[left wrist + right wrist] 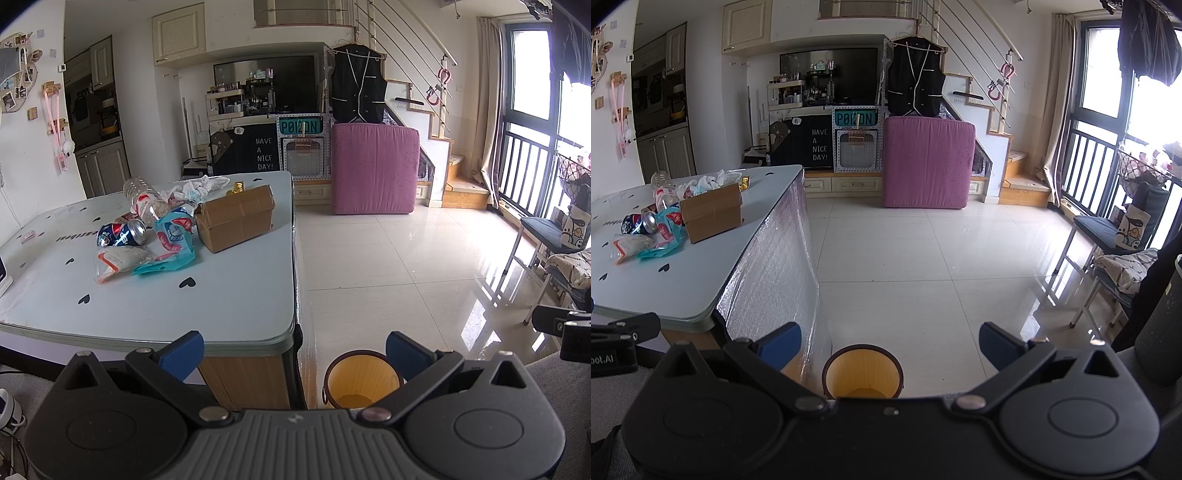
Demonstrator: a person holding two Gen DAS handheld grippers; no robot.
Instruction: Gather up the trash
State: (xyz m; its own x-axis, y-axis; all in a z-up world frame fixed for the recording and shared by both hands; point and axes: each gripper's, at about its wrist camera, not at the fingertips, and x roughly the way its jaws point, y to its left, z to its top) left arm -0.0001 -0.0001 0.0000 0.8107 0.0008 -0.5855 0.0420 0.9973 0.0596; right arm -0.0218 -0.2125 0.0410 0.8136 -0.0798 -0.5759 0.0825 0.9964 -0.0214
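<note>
**Rubbish heaped on the table, bin on the floor, both tongs empty**

From the left wrist camera, the left gripper [294,350] stands with its blue-padded fingers [184,352] spread wide and nothing between them. Beyond it lies the pale blue glass-topped table with black heart marks [155,306]. The trash sits in a loose heap toward the far middle of the tabletop: a brown cardboard box [236,221], a crushed blue and red drinks can [122,233] lying on its side, a teal plastic snack wrapper [171,243] touching the box, a clear plastic packet with an orange edge [116,262] nearest the camera, a crumpled clear plastic bottle [146,201] behind the can, a wad of white tissue [201,184] at the back, and a small gold foil piece [236,187] beside it. On the white tiled floor, just off the table's near corner, stands a round yellow waste bin with a dark rim [362,380]; it shows between the fingers, well below them.

From the right wrist camera, the right gripper [890,345] is likewise spread wide and grips nothing. The same waste bin [862,374] sits low between its fingers, beside the table's foil-wrapped side panel [775,266]. The heap of trash lies far to the left on the tabletop, the cardboard box [713,214] at its right edge. A pink upright cushion [927,162] stands across the room.
</note>
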